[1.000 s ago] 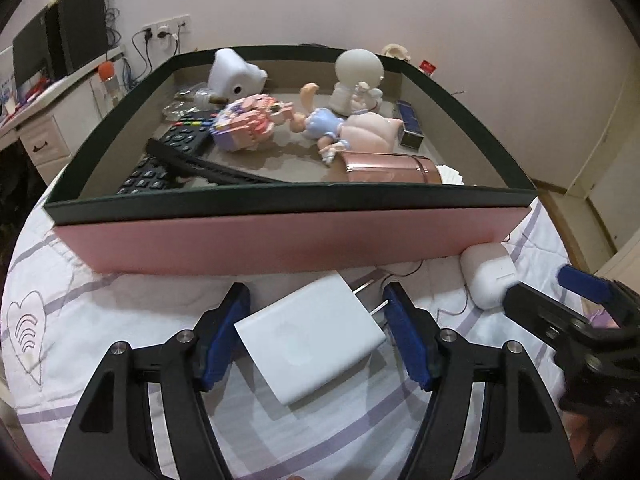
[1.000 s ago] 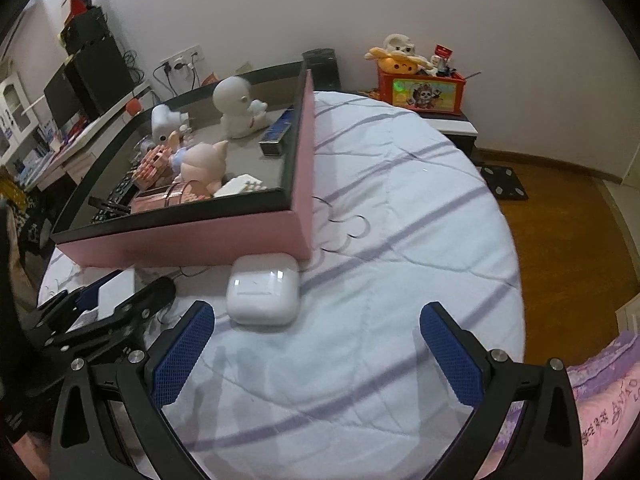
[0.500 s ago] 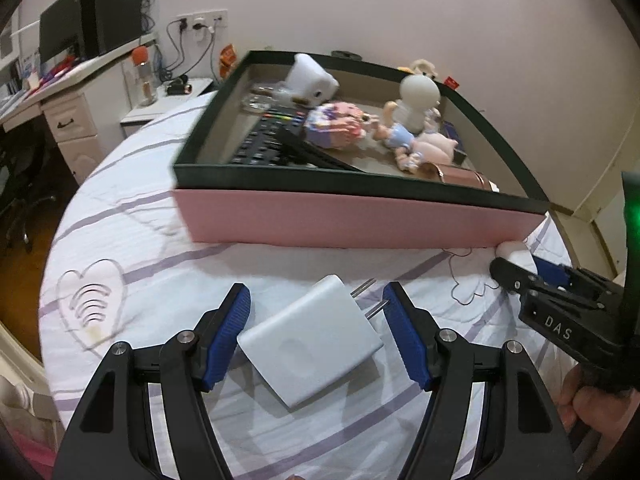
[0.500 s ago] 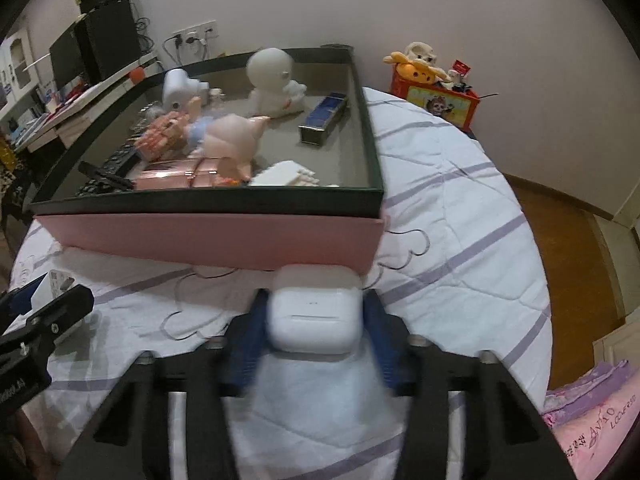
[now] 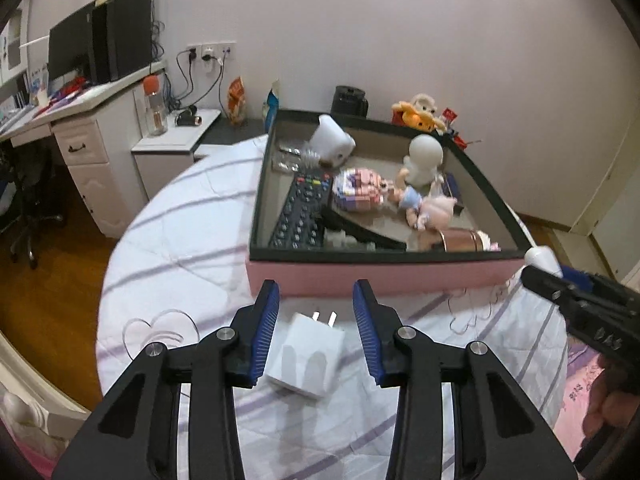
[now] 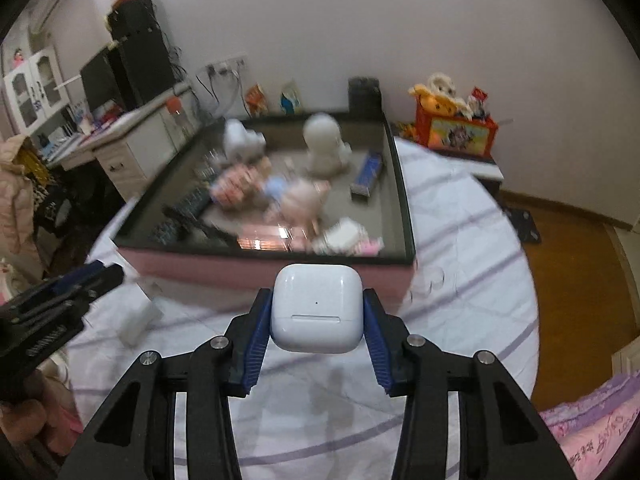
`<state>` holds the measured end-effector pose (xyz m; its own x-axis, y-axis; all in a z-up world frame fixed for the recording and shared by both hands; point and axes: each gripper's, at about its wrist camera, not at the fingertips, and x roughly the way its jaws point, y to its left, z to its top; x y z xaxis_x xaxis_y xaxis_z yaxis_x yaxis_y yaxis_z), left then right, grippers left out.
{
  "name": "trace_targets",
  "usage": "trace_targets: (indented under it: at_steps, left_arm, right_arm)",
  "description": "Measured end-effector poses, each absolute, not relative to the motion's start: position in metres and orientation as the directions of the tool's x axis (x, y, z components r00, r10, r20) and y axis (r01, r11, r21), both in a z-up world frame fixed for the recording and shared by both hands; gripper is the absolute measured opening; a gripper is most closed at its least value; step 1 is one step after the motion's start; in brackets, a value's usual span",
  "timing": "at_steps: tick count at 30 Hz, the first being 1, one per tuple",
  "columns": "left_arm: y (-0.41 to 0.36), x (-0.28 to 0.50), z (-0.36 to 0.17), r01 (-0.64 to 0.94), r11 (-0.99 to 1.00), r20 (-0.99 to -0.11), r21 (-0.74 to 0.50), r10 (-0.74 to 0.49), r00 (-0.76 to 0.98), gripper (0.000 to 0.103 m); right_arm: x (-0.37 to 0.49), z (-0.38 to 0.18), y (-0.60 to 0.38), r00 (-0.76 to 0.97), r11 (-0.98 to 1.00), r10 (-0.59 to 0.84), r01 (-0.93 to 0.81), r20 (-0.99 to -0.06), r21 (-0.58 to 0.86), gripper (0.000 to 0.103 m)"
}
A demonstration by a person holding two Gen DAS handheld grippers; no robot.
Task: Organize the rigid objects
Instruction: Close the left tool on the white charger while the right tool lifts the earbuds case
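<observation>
My right gripper (image 6: 317, 320) is shut on a white earbud case (image 6: 316, 308) and holds it above the bed, just in front of the pink box (image 6: 248, 270). The case's top also shows in the left wrist view (image 5: 542, 258). My left gripper (image 5: 315, 330) is open, its blue pads on either side of a white plug charger (image 5: 306, 354) that lies on the striped bedsheet, prongs toward the pink box (image 5: 380, 278). The pads are apart from the charger. The box holds remote controls (image 5: 302, 212), a brick model (image 5: 358, 190) and small figurines.
The round bed's white sheet (image 5: 180, 240) has purple stripes. A white desk with drawers (image 5: 86, 148) stands at the left. A nightstand with toys (image 6: 456, 128) is behind the box at the right. The wooden floor (image 6: 572, 236) lies beyond the bed's edge.
My right gripper has closed on the earbud case and lifted it off the sheet. My left gripper has pulled up and back; the charger now lies with its prongs toward the box, between the open pads.
</observation>
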<state>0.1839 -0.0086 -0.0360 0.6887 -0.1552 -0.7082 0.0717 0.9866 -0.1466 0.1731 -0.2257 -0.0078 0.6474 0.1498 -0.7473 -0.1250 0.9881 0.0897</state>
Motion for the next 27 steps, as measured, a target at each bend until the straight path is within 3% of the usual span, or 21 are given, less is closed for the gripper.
trace_targets:
  at_steps: [9,10,11,12,13,19,21,22,23,24,27]
  left_arm:
    - [0.001,0.182,-0.04,0.065,0.984,-0.72,-0.167,-0.167,0.674,0.038]
    - [0.001,0.181,-0.043,0.064,0.984,-0.725,-0.167,-0.167,0.669,0.049]
    - [0.0,0.179,-0.048,0.066,0.984,-0.731,-0.166,-0.168,0.662,0.078]
    - [-0.002,0.178,-0.051,0.069,0.984,-0.734,-0.163,-0.168,0.658,0.094]
    - [-0.004,0.176,-0.057,0.072,0.986,-0.735,-0.151,-0.161,0.659,0.103]
    - [-0.015,0.183,-0.094,0.092,0.991,-0.778,-0.093,-0.13,0.615,0.102]
    - [-0.012,0.185,-0.105,0.092,0.99,-0.788,-0.103,-0.138,0.6,0.093]
    - [-0.012,0.184,-0.103,0.097,0.991,-0.779,-0.089,-0.13,0.614,0.079]
    - [-0.013,0.184,-0.099,0.109,0.99,-0.775,-0.094,-0.141,0.615,0.046]
    - [-0.013,0.185,-0.098,0.128,0.986,-0.779,-0.108,-0.163,0.605,0.041]
    - [-0.01,0.185,-0.095,0.138,0.984,-0.79,-0.114,-0.174,0.588,0.041]
  right_arm:
    - [0.175,0.007,-0.213,0.662,0.984,0.168,-0.153,-0.73,0.088,0.045]
    - [0.175,0.006,-0.212,0.659,0.984,0.169,-0.153,-0.733,0.089,0.045]
    - [0.174,0.0,-0.211,0.648,0.984,0.172,-0.155,-0.742,0.093,0.045]
    - [0.174,-0.002,-0.211,0.643,0.983,0.174,-0.156,-0.746,0.095,0.045]
    - [0.174,-0.002,-0.211,0.643,0.983,0.174,-0.156,-0.746,0.095,0.045]
    - [0.172,-0.007,-0.21,0.634,0.983,0.177,-0.158,-0.753,0.098,0.045]
    - [0.171,-0.007,-0.21,0.633,0.982,0.179,-0.161,-0.753,0.098,0.045]
    - [0.171,-0.007,-0.211,0.632,0.982,0.176,-0.161,-0.755,0.095,0.045]
    - [0.171,-0.007,-0.211,0.632,0.982,0.176,-0.161,-0.755,0.095,0.045]
    - [0.171,-0.007,-0.211,0.632,0.983,0.175,-0.158,-0.755,0.095,0.045]
    - [0.171,-0.007,-0.212,0.633,0.983,0.177,-0.157,-0.754,0.099,0.045]
